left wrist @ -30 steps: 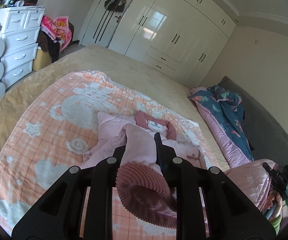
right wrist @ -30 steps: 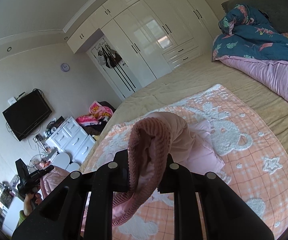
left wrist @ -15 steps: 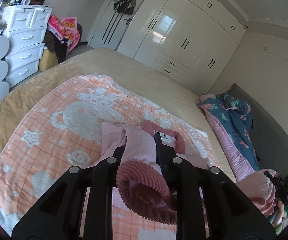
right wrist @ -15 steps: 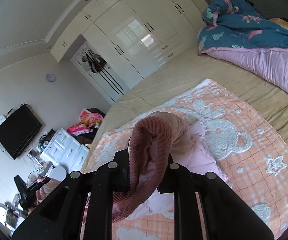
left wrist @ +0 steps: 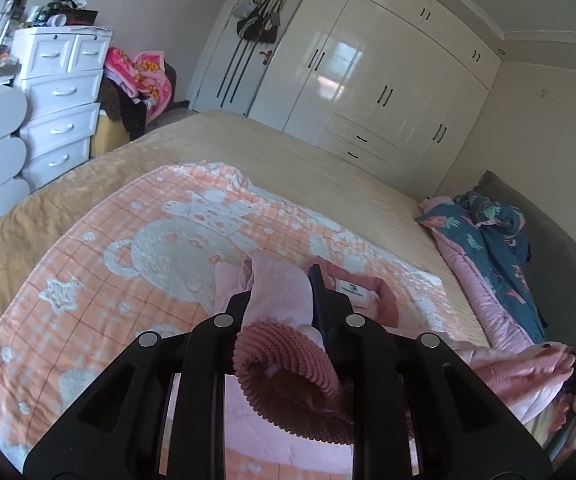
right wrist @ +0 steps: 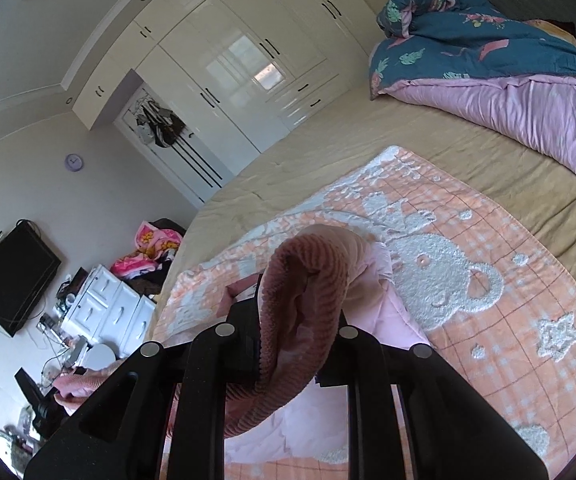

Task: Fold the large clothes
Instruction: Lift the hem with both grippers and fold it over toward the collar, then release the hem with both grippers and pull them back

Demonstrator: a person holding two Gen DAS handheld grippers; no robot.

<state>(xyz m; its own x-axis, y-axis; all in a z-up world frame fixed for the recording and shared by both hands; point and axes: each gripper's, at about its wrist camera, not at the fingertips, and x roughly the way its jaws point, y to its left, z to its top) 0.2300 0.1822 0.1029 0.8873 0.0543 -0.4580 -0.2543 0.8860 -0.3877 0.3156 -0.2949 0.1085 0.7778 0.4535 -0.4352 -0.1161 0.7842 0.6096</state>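
Ahead of the pink garment [left wrist: 276,300], the peach bear blanket [left wrist: 136,264] and the tan bedspread [left wrist: 288,160] lie flat and bare all the way to the far edge of the bed, leaving open passage there. Along the headboard side a heaped quilt [right wrist: 508,92] blocks the way. Beyond the bed, the white drawer chest [left wrist: 60,100] and the wardrobe [left wrist: 368,80] close off the room.

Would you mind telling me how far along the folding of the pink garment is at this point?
Early to midway. Done: the pink garment lies on the peach blanket, collar and label facing up. In hand: the left claw and right claw are each shut on a ribbed hem, lifted above the body. Left: laying that edge down over the body and the remaining folds.
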